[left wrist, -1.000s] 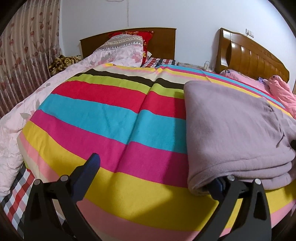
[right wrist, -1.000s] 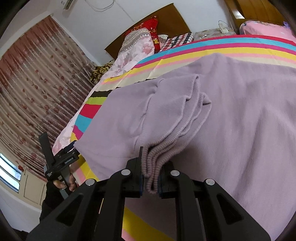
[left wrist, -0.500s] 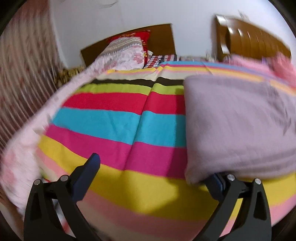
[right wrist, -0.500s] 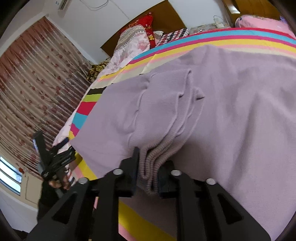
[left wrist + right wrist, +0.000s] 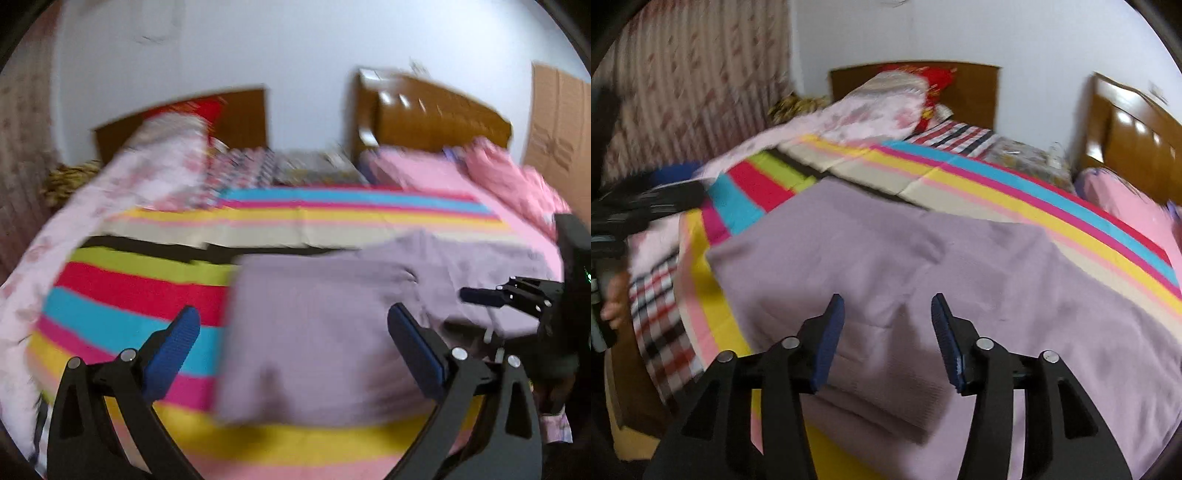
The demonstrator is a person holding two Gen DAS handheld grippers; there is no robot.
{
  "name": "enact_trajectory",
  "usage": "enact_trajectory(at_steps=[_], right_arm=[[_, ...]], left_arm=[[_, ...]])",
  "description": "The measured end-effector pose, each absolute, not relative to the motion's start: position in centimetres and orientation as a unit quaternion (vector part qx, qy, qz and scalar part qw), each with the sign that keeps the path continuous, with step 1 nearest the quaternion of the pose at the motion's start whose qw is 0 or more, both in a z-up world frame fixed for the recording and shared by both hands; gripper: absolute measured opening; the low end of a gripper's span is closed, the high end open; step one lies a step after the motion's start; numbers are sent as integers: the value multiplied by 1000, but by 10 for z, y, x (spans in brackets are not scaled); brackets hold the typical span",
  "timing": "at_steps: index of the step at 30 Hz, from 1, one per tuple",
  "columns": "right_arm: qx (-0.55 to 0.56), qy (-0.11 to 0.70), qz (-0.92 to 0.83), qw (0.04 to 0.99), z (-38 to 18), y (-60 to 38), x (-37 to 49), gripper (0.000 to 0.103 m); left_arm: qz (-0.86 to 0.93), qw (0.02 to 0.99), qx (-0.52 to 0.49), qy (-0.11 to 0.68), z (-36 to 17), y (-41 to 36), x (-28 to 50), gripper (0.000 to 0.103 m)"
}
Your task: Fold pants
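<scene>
The lilac knit pants [image 5: 317, 332] lie folded flat on the striped blanket [image 5: 140, 295]; they also show in the right wrist view [image 5: 923, 258]. My left gripper [image 5: 293, 334] is open and empty, above the pants' near left part. My right gripper [image 5: 887, 325] is open and empty, just above the pants' near edge. The right gripper also appears at the right edge of the left wrist view [image 5: 517, 295], and the left gripper at the left edge of the right wrist view [image 5: 646, 195]. Both views are motion-blurred.
A pink floral quilt [image 5: 122, 184] and pillows [image 5: 905, 92] lie at the bed's head and left side. Wooden headboards [image 5: 436, 110] stand against the wall. Pink bedding [image 5: 517, 184] lies at the right. A curtain [image 5: 694, 81] hangs on the left.
My right gripper has opened and let go of the pants' ribbed hem, which now lies down on the pants. My left gripper has swung right, over the pants. Both cameras moved fast.
</scene>
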State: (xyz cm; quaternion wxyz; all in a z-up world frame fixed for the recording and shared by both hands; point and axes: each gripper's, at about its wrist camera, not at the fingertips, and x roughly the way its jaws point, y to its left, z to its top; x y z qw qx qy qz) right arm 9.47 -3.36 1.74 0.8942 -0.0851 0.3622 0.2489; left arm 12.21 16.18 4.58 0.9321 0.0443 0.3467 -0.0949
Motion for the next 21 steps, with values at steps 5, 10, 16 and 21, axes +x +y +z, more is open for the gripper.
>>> enact_trajectory(at_steps=[5, 10, 16, 21], right_arm=[[-132, 400, 241, 874, -18, -35, 96, 60], [-88, 408, 261, 870, -21, -53, 102, 66], [-96, 367, 245, 892, 19, -54, 121, 67], [-124, 400, 279, 864, 3, -42, 166, 72]], left_arm=[[-71, 880, 52, 467, -29, 141, 176, 101], [-80, 887, 53, 451, -39, 148, 169, 102], [-76, 890, 55, 446, -45, 146, 167, 102], [-71, 894, 52, 439, -43, 144, 165, 102]])
